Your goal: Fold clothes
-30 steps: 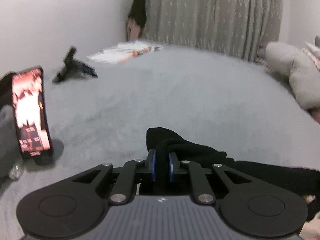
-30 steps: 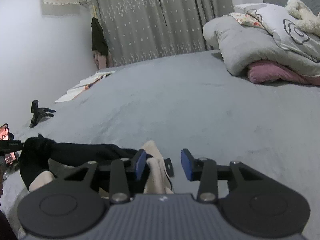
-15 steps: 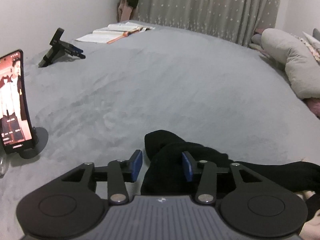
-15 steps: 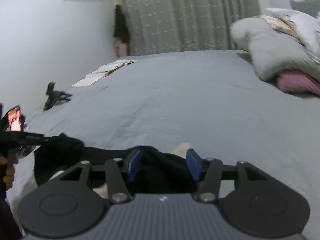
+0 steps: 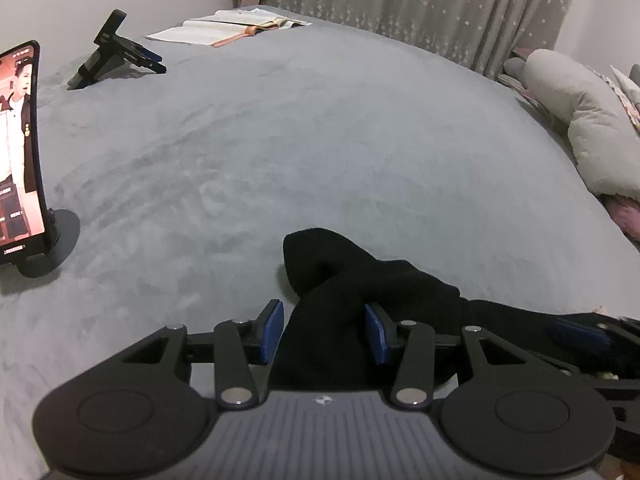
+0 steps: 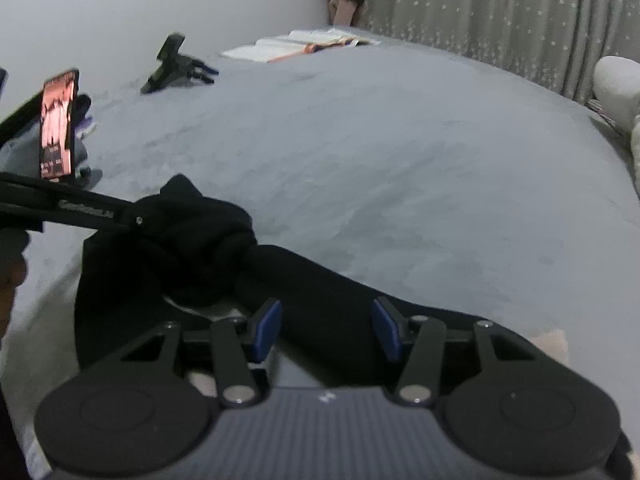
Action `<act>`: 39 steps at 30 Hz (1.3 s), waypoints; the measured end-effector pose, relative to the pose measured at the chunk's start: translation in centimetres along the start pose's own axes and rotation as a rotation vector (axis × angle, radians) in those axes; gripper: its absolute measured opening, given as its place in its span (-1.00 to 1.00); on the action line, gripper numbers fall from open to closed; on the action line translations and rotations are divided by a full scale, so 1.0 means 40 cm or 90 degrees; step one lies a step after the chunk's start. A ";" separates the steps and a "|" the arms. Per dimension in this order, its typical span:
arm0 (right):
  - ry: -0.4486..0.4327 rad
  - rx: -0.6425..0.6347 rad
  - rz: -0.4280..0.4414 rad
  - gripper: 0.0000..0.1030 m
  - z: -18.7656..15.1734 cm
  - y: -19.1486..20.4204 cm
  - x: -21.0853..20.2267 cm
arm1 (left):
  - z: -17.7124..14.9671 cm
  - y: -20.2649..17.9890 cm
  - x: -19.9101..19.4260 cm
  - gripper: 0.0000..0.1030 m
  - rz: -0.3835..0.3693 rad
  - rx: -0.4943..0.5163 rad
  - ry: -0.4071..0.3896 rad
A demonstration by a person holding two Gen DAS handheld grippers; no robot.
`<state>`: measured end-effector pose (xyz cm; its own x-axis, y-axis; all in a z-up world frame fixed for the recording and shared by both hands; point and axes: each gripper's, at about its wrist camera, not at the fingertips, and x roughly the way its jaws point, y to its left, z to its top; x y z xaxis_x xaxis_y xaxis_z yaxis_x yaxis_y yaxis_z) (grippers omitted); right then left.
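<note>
Garment: the black soft knit garment (image 5: pixel 344 280) lies bunched on the grey plush bed cover (image 5: pixel 320 140), close in front of you, not flat.
Left gripper (image 5: pixel 324 332): your fingers stand apart, cloth between them, not pinched.
Right gripper (image 6: pixel 326 330): fingers spread wide over a long black part, released.
Done: no neat fold is visible.
Left: I think nearly all; spread it out, then fold.

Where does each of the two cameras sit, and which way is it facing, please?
Left wrist: on the left gripper, facing across the grey bed toward the curtain; its open fingers straddle the black garment.
Right wrist: on the right gripper, same heading; open fingers over the garment.
Shared: garment, phone, open book.
</note>
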<state>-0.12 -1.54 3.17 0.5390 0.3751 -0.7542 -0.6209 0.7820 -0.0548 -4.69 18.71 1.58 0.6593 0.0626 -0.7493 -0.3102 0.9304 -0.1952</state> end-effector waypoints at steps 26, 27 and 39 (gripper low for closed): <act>0.042 -0.083 -0.064 -0.76 0.013 0.052 0.063 | -0.016 0.020 0.001 0.18 -0.026 0.015 0.055; 0.034 -0.073 -0.075 -0.78 0.013 0.044 0.055 | -0.017 0.018 0.000 0.18 -0.029 0.019 0.054; -0.025 0.013 -0.194 -0.80 0.002 -0.079 -0.063 | -0.024 -0.041 0.017 -0.23 -0.124 0.052 0.071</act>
<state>0.53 -4.92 5.29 0.7207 0.1413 -0.6787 -0.4164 0.8710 -0.2608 -4.39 16.86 0.79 0.6201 -0.1573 -0.7686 -0.1251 0.9473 -0.2948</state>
